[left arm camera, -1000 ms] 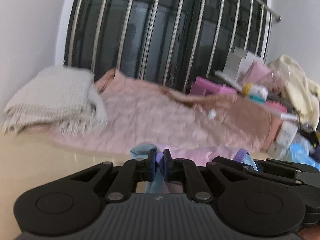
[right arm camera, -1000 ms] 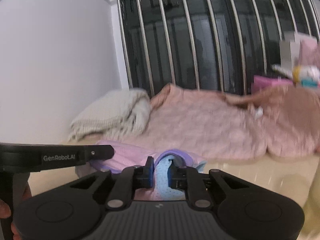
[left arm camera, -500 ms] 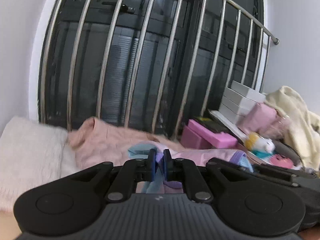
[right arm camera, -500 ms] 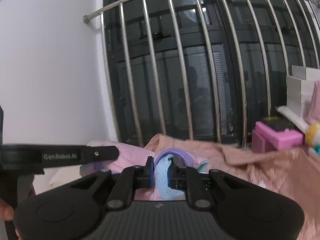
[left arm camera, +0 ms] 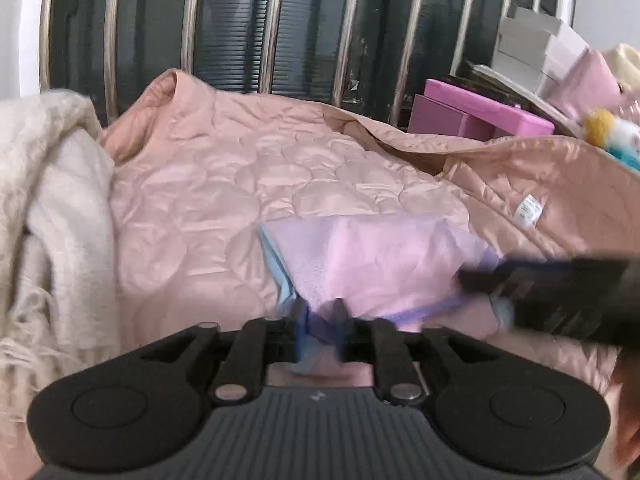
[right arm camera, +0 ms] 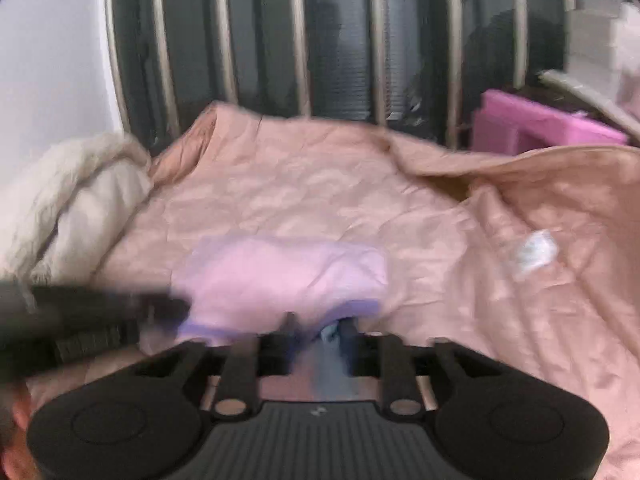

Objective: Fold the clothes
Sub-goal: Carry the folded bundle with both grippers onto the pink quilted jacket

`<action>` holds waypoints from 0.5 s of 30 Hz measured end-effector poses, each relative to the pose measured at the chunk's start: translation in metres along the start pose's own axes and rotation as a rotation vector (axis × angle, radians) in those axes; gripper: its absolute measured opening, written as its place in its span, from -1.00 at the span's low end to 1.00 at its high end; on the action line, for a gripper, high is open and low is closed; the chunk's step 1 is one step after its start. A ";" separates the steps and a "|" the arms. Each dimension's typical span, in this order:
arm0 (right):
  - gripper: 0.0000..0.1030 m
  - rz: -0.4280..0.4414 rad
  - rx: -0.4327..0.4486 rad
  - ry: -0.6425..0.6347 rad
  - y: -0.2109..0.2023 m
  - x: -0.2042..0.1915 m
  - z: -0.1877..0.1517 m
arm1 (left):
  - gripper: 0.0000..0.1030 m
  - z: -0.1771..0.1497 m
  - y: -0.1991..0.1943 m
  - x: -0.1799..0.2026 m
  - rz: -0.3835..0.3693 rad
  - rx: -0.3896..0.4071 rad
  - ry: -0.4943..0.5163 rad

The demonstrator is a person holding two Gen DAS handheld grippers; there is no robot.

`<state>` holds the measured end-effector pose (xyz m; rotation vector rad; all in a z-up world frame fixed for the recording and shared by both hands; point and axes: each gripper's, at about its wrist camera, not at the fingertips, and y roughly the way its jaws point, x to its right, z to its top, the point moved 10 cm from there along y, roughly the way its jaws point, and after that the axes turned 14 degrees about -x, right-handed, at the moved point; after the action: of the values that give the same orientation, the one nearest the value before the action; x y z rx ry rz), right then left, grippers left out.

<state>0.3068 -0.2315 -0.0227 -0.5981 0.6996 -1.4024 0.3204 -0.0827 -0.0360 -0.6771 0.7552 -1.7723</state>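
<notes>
A small pink garment (left arm camera: 372,256) with purple trim and a light blue lining lies spread on a pink quilted jacket (left arm camera: 224,184). My left gripper (left arm camera: 319,330) is at its near left corner. Its jaws are opening, and the purple and blue edge still lies between them, blurred. In the right wrist view the same garment (right arm camera: 280,276) rests on the jacket (right arm camera: 320,184). My right gripper (right arm camera: 319,332) is at its near right corner, jaws opening with a bit of blue cloth between them. One of the right gripper's fingers (left arm camera: 520,280) shows blurred in the left wrist view.
A cream knitted blanket (left arm camera: 52,184) is bunched at the left. Metal window bars (left arm camera: 272,20) rise behind the jacket. Pink boxes (left arm camera: 480,114), white boxes (left arm camera: 532,48) and a plush toy (left arm camera: 608,128) crowd the right. A white label (left arm camera: 529,210) lies on the jacket.
Both grippers carried the small garment forward and down, from over the table to lying on the quilted jacket. Their jaws, pinched on its edge before, now stand wider apart.
</notes>
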 end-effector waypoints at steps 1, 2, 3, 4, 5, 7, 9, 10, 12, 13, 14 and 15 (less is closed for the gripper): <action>0.30 -0.008 0.033 0.021 -0.009 0.004 0.005 | 0.03 0.001 -0.004 -0.001 -0.004 0.009 -0.018; 0.30 -0.014 0.067 0.039 -0.017 0.008 0.012 | 0.11 0.003 -0.007 -0.002 -0.006 0.015 -0.033; 0.29 0.002 0.076 0.050 -0.018 0.009 0.017 | 0.11 0.006 -0.007 -0.002 -0.002 0.013 -0.041; 0.24 0.025 0.077 0.058 -0.015 0.008 0.022 | 0.11 0.007 -0.004 -0.002 0.012 0.003 -0.046; 0.19 0.045 0.047 0.069 -0.005 0.008 0.022 | 0.11 0.007 -0.001 -0.003 0.026 -0.010 -0.053; -0.42 0.047 -0.049 0.079 0.022 0.011 0.011 | 0.10 -0.001 0.006 -0.006 0.031 -0.048 -0.072; -0.42 0.053 -0.065 0.100 0.026 0.015 -0.002 | 0.08 -0.005 0.002 -0.009 0.010 -0.041 -0.106; -0.42 0.065 -0.032 0.118 0.015 0.017 -0.003 | 0.08 -0.006 -0.002 -0.011 -0.004 -0.029 -0.127; -0.40 0.083 0.031 0.138 -0.006 0.019 -0.004 | 0.08 -0.006 -0.009 -0.015 -0.029 -0.011 -0.168; -0.39 0.091 0.048 0.135 -0.011 0.018 -0.003 | 0.00 -0.006 -0.009 -0.016 -0.034 -0.015 -0.191; -0.39 0.100 0.045 0.133 -0.011 0.017 -0.003 | -0.23 -0.006 -0.007 -0.017 -0.037 -0.025 -0.211; -0.39 0.111 0.032 0.135 -0.007 0.016 -0.002 | -0.41 -0.006 -0.001 -0.017 -0.036 -0.047 -0.225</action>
<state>0.3010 -0.2480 -0.0206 -0.4355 0.8040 -1.3569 0.3201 -0.0654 -0.0411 -0.9097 0.6358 -1.6801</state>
